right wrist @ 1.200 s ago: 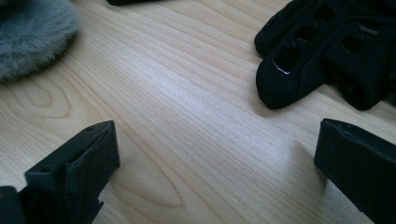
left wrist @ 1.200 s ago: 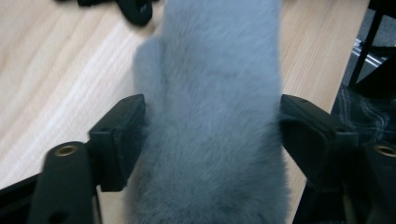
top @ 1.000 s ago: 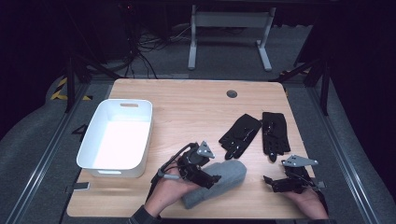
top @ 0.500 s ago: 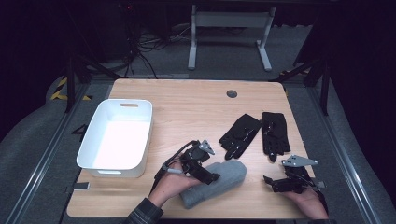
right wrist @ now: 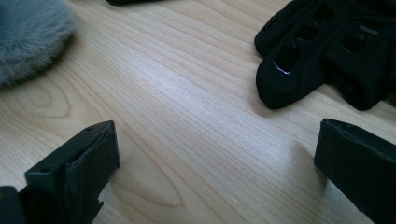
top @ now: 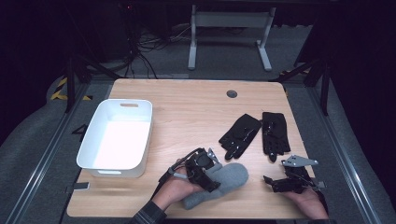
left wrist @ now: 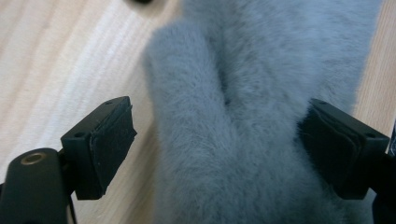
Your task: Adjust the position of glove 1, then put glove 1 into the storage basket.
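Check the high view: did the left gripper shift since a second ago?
Yes. The left gripper has crept slightly toward the table's near edge, measured against the white bin, lower over the grey mitten, its jaws just opening.

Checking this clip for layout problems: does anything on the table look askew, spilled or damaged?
Nothing stands out as damaged or spilled. The grey mitten lies flat between the left gripper's open jaws, which have just been opening. The two black gloves lie side by side, one angled. The white bin sits upright.
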Demonstrator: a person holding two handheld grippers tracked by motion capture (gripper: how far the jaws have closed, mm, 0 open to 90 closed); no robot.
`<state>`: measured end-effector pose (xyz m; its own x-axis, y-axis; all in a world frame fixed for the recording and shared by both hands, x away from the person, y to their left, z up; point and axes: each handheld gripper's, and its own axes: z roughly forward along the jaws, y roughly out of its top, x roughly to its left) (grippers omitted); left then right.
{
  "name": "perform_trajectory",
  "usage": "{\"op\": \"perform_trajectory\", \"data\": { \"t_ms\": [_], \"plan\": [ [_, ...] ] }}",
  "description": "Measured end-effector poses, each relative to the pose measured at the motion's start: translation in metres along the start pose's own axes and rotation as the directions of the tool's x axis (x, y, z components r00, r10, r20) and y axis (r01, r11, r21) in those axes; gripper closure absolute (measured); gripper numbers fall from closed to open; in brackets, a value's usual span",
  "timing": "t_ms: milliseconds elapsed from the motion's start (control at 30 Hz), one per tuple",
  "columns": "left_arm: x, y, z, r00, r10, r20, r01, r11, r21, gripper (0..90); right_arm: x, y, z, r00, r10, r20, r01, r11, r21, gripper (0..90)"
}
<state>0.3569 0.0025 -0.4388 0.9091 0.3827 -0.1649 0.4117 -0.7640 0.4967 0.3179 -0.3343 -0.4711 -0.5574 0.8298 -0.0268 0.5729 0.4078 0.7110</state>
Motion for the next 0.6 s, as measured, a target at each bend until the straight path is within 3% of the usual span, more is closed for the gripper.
{"op": "perform_trajectory", "data": {
  "t_ms": [167, 367, 600],
  "plan": [
    [0.0025, -0.0013, 0.0031, 0.9992, -0.012, 0.037, 0.012, 0.9998, 0.017, 17.0, 0.0000, 0.0000, 0.0000, 1.0000, 0.000, 0.000, 0.000, 1.000, 0.000, 0.4],
    [0.0043, -0.0011, 0.0047, 0.9930, -0.025, 0.115, 0.021, 0.9991, 0.038, 31.5, 0.0000, 0.0000, 0.0000, 1.0000, 0.000, 0.000, 0.000, 1.000, 0.000, 0.4],
    [0.0042, -0.0008, 0.0046, 0.9875, -0.023, 0.156, 0.015, 0.9984, 0.055, 49.3, 0.0002, 0.0001, 0.0002, 1.0000, 0.002, 0.000, -0.002, 1.000, -0.001, 0.4]
  ]
}}
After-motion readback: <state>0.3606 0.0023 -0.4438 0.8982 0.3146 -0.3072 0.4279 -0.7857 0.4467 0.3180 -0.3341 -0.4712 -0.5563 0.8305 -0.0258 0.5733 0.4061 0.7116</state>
